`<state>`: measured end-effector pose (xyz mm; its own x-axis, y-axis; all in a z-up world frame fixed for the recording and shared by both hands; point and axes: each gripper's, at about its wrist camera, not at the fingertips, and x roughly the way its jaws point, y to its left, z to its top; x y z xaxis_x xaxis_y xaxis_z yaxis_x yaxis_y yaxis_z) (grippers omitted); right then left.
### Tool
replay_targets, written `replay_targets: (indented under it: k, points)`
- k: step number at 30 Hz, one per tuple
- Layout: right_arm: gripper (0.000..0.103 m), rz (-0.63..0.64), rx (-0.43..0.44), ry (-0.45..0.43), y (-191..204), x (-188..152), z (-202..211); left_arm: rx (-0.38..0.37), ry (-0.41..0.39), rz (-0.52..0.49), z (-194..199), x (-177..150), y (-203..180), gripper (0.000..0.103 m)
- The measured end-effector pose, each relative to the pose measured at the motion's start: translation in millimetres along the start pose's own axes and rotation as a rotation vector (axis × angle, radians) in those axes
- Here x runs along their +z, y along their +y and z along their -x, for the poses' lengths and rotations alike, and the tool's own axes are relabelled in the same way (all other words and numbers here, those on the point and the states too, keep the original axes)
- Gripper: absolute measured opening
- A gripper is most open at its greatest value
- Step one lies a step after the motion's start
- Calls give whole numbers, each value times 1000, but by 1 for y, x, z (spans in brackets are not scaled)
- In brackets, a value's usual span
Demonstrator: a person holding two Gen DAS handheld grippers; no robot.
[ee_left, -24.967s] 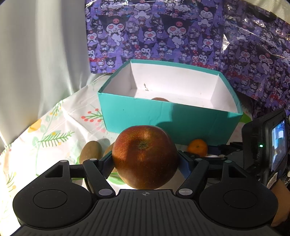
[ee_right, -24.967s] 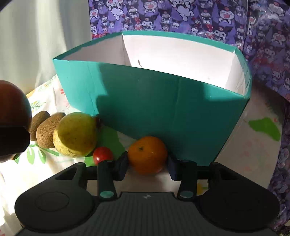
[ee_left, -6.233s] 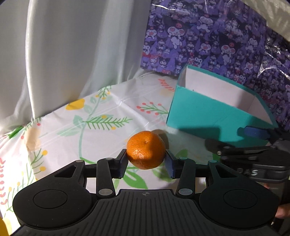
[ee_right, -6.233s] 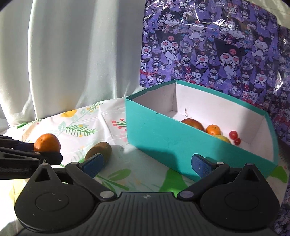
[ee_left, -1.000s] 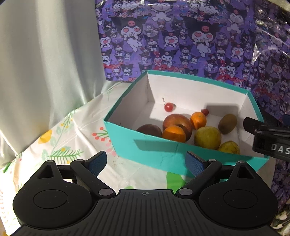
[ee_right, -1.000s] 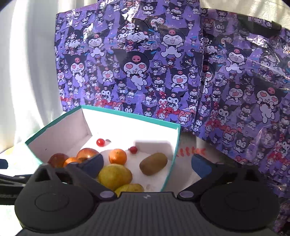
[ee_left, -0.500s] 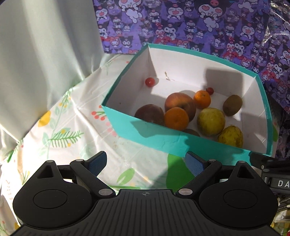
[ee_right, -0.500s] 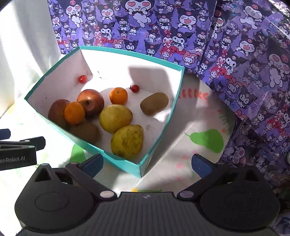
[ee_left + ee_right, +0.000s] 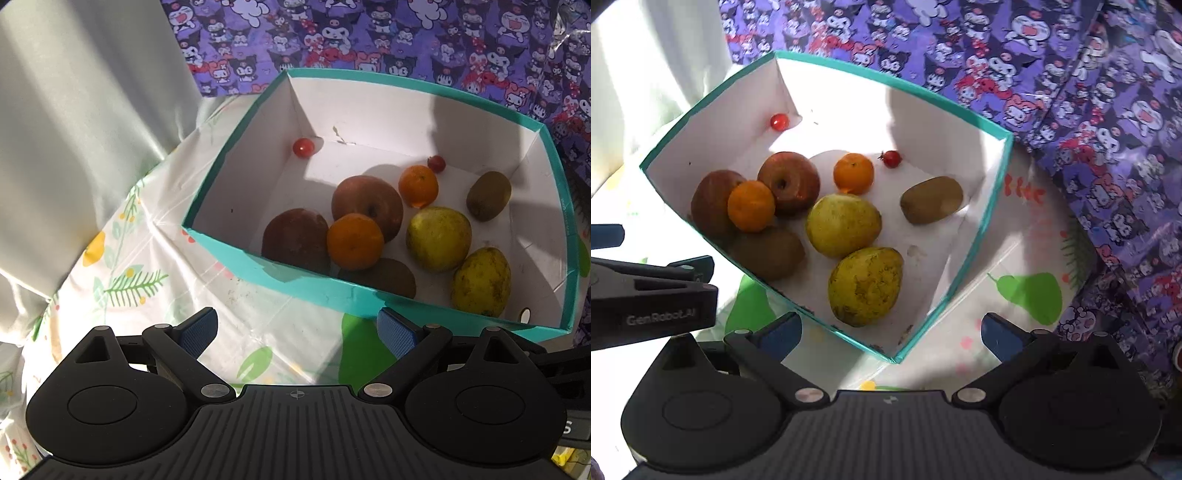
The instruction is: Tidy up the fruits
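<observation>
fruit: all sitting in the teal box (image 9: 975, 236), none visible outside it
left gripper (image 9: 297, 330): released, holding nothing
right gripper (image 9: 892, 332): released too
cherry tomatoes (image 9: 778, 121): squishy I'd guess, pinch lightly across the middle

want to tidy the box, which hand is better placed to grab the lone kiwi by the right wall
Right, probably. The right gripper hangs open over the teal box's near right corner, closest to that kiwi. The left gripper, also open, sits further left.
</observation>
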<state>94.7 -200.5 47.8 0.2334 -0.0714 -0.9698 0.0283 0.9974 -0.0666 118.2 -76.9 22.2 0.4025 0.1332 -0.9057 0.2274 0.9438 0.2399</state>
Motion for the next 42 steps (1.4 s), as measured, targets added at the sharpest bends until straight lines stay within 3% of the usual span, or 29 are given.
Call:
replay_targets:
  k: [13, 42]
  points:
    - [103, 15, 35, 61, -4, 9, -13, 12, 47, -6, -11, 4, -9, 97]
    - [103, 34, 14, 88, -3, 9, -19, -1, 70, 1, -13, 4, -12, 97]
